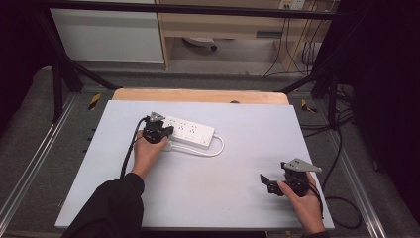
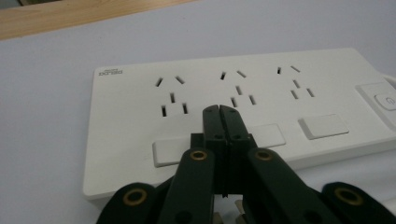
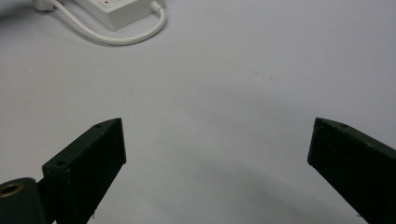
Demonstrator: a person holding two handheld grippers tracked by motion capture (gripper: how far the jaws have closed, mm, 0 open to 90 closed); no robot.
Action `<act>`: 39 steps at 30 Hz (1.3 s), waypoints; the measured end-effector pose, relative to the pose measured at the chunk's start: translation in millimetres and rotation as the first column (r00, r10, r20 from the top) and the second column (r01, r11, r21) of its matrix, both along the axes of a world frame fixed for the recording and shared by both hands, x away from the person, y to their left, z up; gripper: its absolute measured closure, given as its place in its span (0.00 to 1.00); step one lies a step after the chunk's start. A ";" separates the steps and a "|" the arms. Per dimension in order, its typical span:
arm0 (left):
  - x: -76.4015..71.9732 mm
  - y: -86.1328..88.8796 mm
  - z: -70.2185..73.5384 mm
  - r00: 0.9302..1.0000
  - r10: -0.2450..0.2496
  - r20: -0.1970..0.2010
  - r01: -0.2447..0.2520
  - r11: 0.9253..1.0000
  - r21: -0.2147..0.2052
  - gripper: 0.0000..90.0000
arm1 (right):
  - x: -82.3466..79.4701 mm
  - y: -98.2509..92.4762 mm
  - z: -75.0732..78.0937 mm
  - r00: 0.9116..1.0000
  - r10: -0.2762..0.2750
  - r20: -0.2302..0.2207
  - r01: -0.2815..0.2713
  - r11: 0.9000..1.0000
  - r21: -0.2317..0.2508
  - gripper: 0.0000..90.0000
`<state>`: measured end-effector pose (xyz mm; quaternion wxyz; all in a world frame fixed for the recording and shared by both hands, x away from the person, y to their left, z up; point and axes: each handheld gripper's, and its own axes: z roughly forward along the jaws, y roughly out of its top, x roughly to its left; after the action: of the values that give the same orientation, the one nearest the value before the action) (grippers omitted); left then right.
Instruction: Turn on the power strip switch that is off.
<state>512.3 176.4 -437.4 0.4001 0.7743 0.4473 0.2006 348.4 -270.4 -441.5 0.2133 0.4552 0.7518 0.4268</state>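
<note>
Pictured on a pale tabletop (image 1: 208, 198): white power strip (image 1: 190, 130) lying long axis left-right at far left, left gripper (image 2: 219, 109) clenched empty just above its near edge; right gripper (image 3: 217, 154) splayed wide, holding nothing, well apart at near right.

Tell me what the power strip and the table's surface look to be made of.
Power strip: likely moulded plastic, white, smooth, faintly glossy, with crisp-edged socket slots and rocker-like covers. Table surface: a pale grey, matte sheet, possibly laminate or board, laid over light wood whose bare edge shows at the far side.
</note>
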 end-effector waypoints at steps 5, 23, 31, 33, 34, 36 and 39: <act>1.6 4.7 1.6 1.000 0.020 0.004 -0.020 1.000 -0.017 1.00 | -0.2 -0.5 0.2 1.000 -0.001 -0.001 0.001 1.000 0.003 0.05; 8.5 17.1 16.9 1.000 0.028 -0.004 -0.028 0.999 -0.042 0.99 | 0.3 -0.4 0.2 1.000 -0.001 0.000 0.001 1.000 0.004 0.05; 9.9 21.6 21.3 0.996 0.087 0.006 -0.086 0.995 -0.057 0.61 | 0.0 0.0 0.2 1.000 -0.001 0.000 0.001 1.000 0.002 0.05; 11.3 23.8 21.4 0.996 0.093 -0.008 -0.094 0.992 -0.080 0.49 | 0.7 0.0 -0.2 1.000 -0.002 0.000 0.002 1.000 0.000 0.05; 11.7 25.4 21.8 0.995 0.100 -0.013 -0.101 0.991 -0.088 0.45 | 0.8 0.1 -0.2 1.000 -0.003 0.000 0.003 1.000 0.002 0.05; 12.1 28.3 23.0 0.994 0.107 -0.007 -0.108 0.990 -0.091 0.36 | 0.9 0.2 -0.3 1.000 -0.002 -0.001 0.002 1.000 0.000 0.05; 12.9 30.7 23.0 0.993 0.113 -0.028 -0.115 0.990 -0.087 0.23 | 0.9 0.6 -0.4 1.000 -0.001 0.000 0.001 1.000 -0.003 0.05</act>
<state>525.2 207.1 -414.4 0.4168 0.7312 0.5039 0.1939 349.4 -269.8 -441.9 0.2143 0.4553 0.7520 0.4257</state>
